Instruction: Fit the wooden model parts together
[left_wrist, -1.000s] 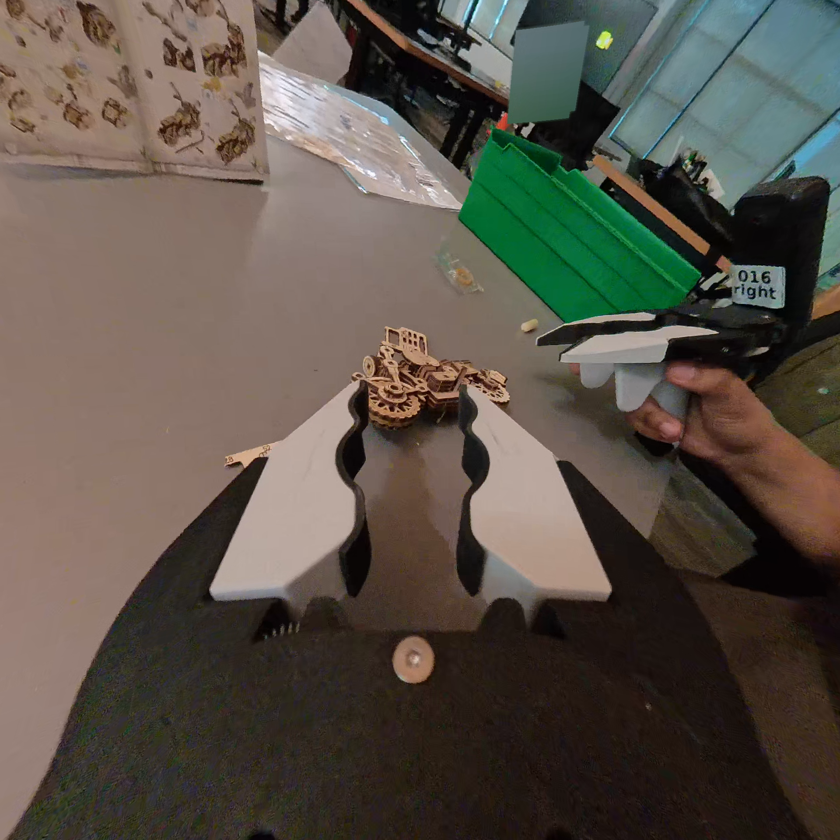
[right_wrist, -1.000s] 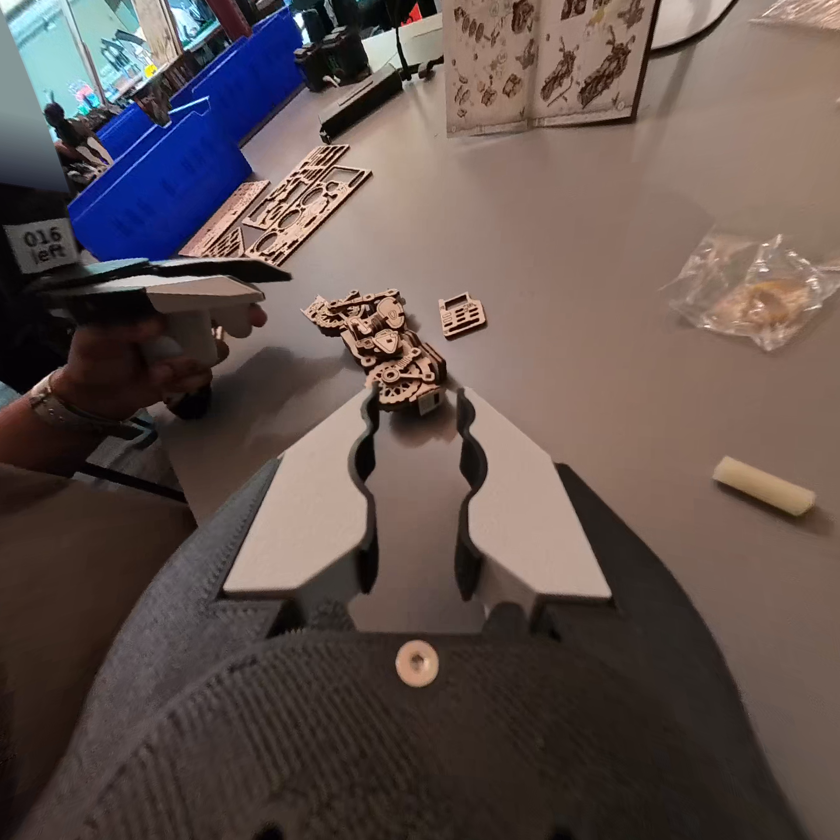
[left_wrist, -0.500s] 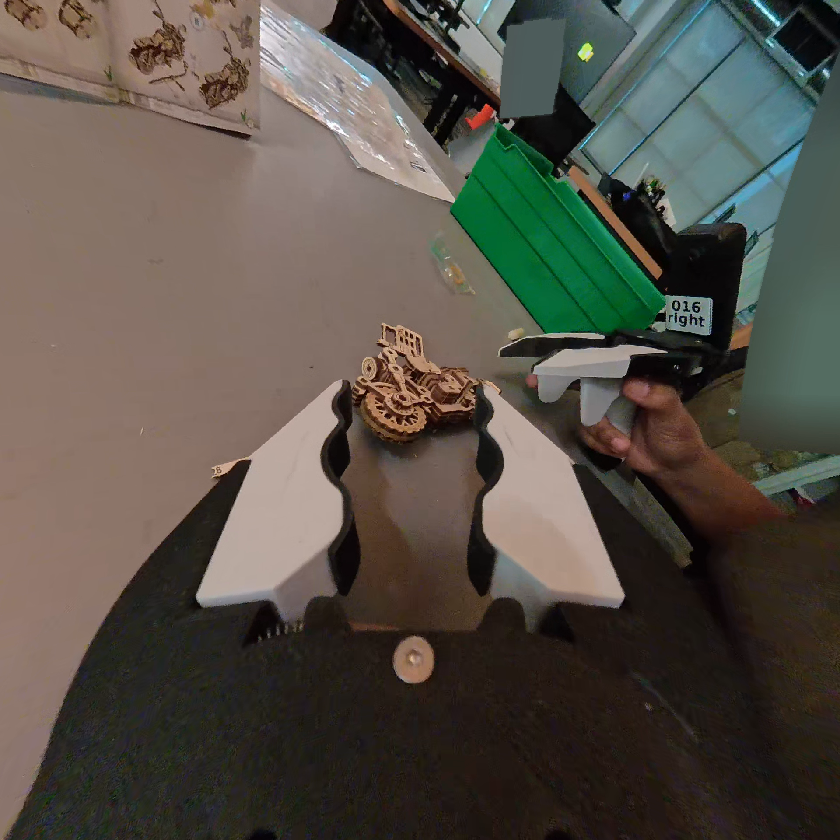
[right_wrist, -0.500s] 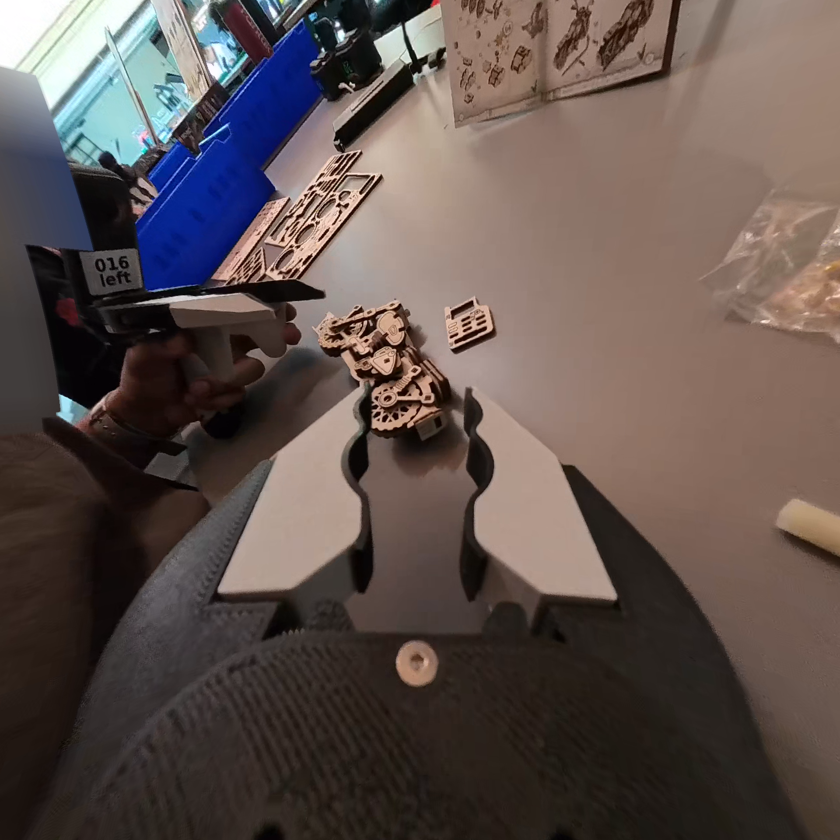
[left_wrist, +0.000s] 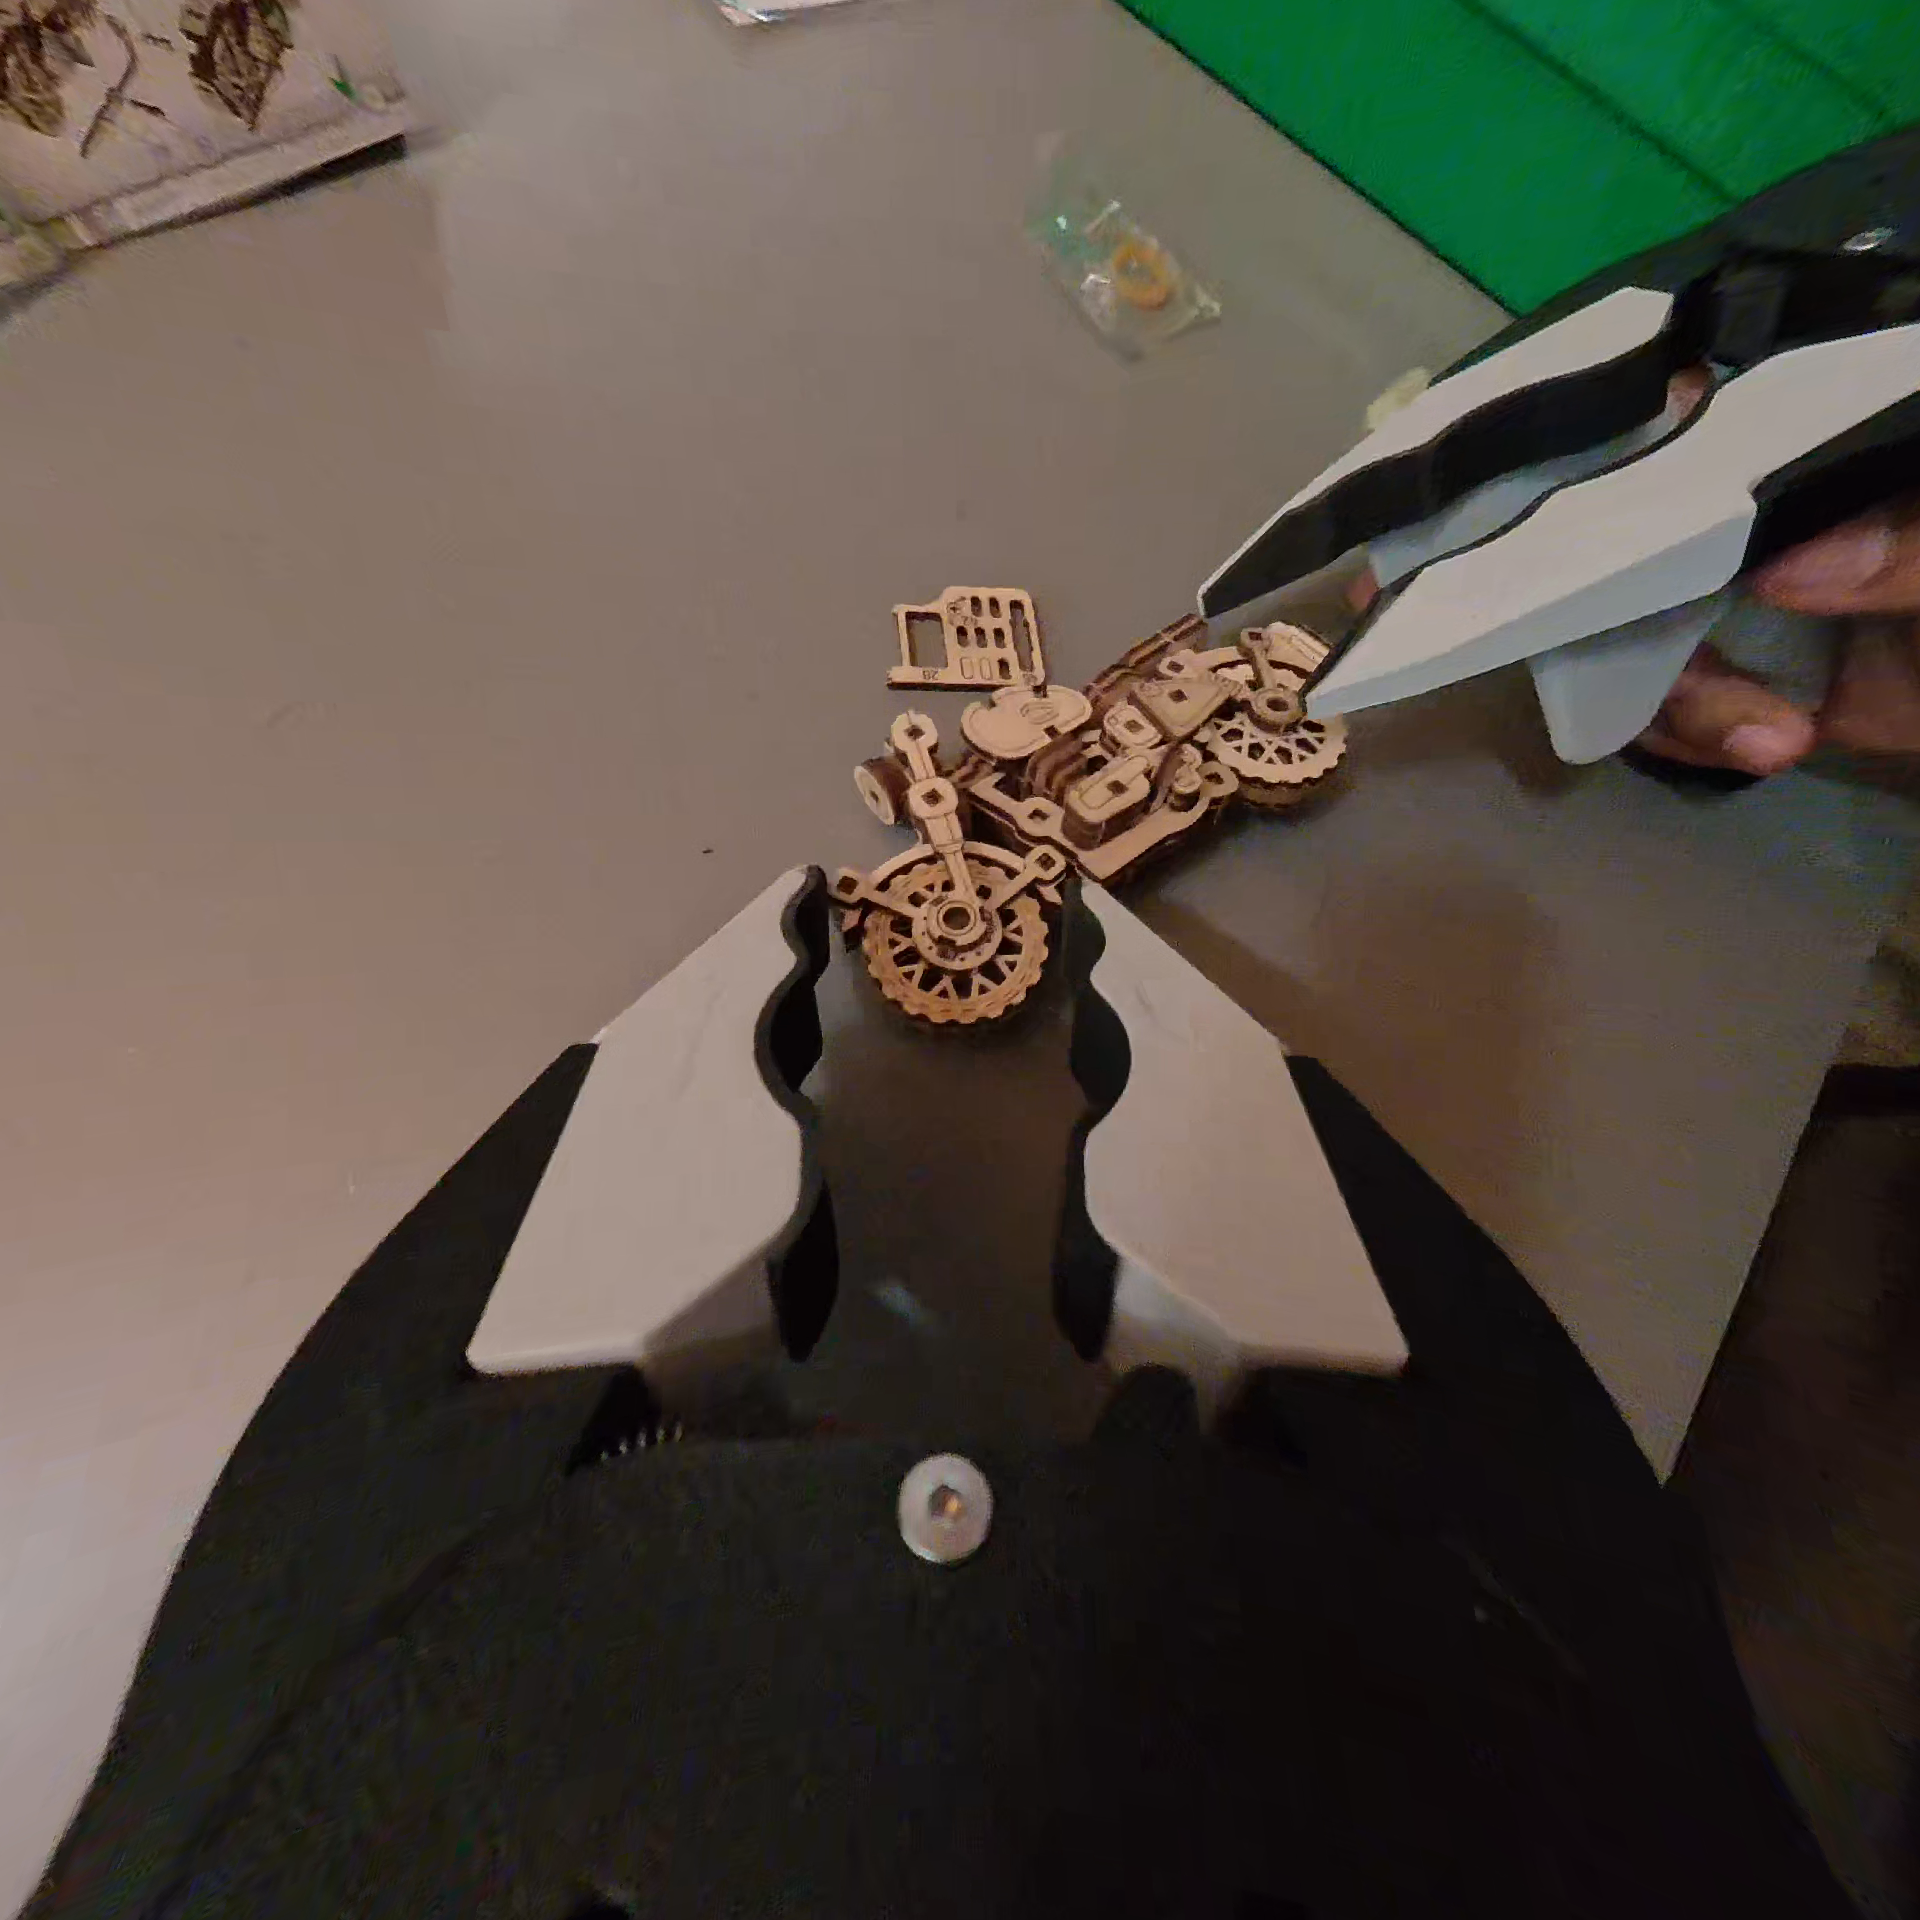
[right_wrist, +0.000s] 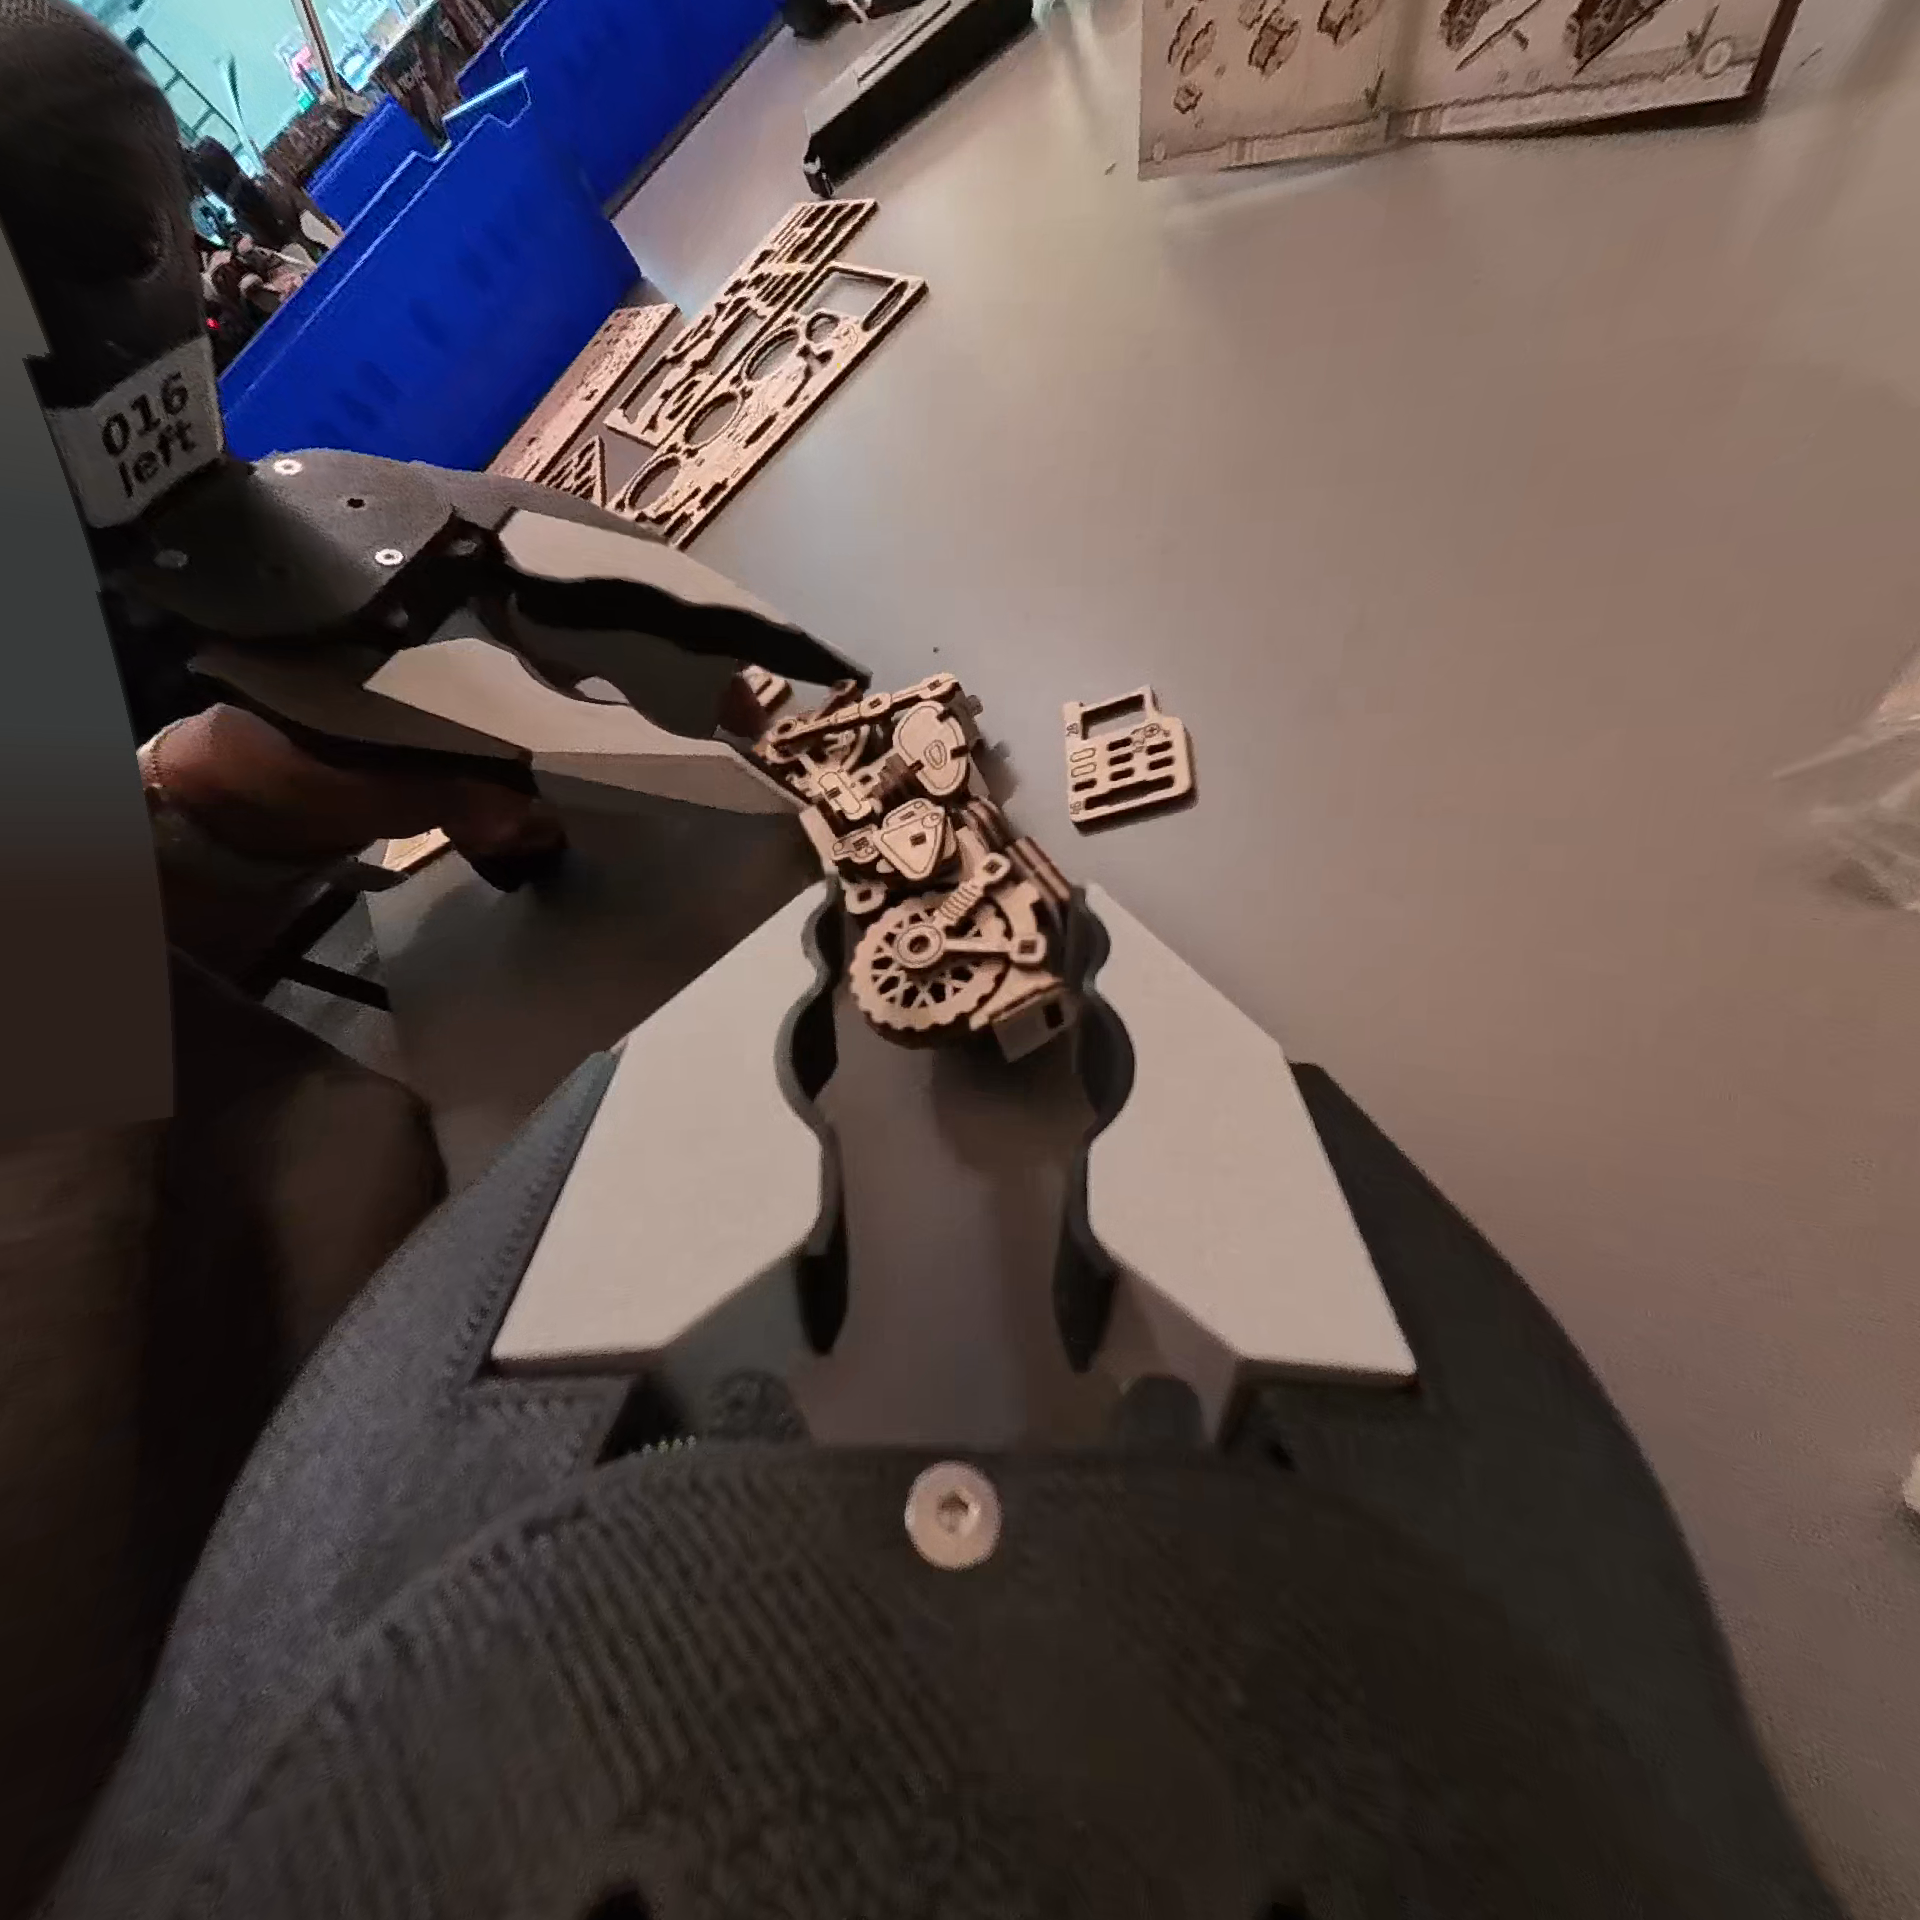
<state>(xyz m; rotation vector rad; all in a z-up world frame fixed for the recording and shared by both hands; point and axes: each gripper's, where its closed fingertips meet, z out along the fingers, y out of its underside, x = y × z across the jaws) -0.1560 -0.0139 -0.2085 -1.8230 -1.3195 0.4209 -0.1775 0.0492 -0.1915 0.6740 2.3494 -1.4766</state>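
Both grippers are now closing in on the small laser-cut wooden motorcycle model (left_wrist: 1091, 800): left gripper (left_wrist: 948, 914) and right gripper (right_wrist: 956, 925) released, bracketing opposite wheels, readying to grasp.

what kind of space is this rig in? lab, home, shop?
Probably a shared workshop or lab: a wide grey worktable, blue storage bins and a green bin along it, and laser-cut wooden sheets beside an instruction sheet.
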